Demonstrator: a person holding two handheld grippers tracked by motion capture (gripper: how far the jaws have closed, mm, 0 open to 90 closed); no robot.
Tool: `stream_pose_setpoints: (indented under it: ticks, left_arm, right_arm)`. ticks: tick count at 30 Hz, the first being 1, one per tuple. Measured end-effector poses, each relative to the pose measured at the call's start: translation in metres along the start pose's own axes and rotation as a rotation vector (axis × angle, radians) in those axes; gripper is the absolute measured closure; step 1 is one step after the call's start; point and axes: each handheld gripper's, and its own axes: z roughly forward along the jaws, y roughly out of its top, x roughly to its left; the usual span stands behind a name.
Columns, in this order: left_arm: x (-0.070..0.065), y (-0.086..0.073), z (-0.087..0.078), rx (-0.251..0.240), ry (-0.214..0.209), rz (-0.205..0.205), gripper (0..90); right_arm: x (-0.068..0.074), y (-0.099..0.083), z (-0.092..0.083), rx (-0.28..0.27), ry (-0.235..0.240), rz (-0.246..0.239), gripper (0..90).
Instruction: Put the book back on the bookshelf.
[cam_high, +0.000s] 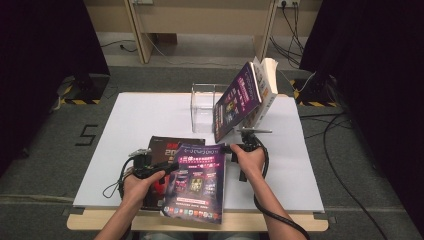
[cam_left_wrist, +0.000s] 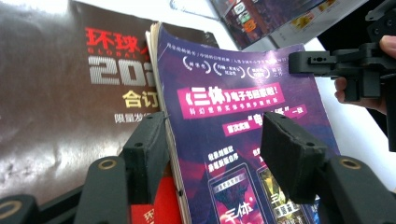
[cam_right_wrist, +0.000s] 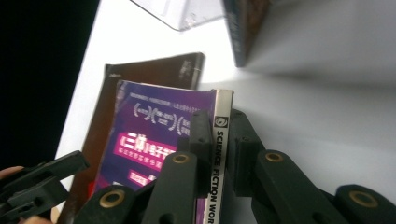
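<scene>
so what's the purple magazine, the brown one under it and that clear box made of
Purple magazine: paper with a glossy printed cover; stacked page edges show along its side. Brown magazine: paper too, apparently a slick coated cover with mottled glare. Clear box: probably acrylic or similar hard plastic, since the table shows through it.

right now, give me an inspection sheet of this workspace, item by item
surface: white board on a wooden table, mostly bare.
job's things: purple magazine lying half over a brown book at the near edge.
clutter: clear plastic box; leaning books propped tilted beside it.
grippers: left gripper open, jaws either side of the purple magazine's free edge, pads not pressing; right gripper shut on its spine.
cables: one trails from each gripper; loose cables on the floor at right.
surroundings: grey floor, black curtains at both sides, wooden frame behind, a 5 marked on the floor.
</scene>
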Motion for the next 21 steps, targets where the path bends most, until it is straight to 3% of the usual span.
stream_pose_setpoints:
  ticks: [5,13,21]
  left_arm:
    - [0.002,-0.001,0.001,0.007,-0.004,-0.011,40.5]
    - [0.004,0.003,-0.003,-0.034,-0.015,-0.017,41.3]
    - [0.002,0.004,-0.004,-0.054,-0.020,-0.004,40.8]
  right_arm:
    - [0.009,0.000,-0.007,-0.031,0.029,-0.010,83.1]
    - [0.019,0.003,-0.024,-0.114,0.051,-0.050,83.3]
    - [0.042,0.007,-0.052,-0.255,0.030,-0.175,83.4]
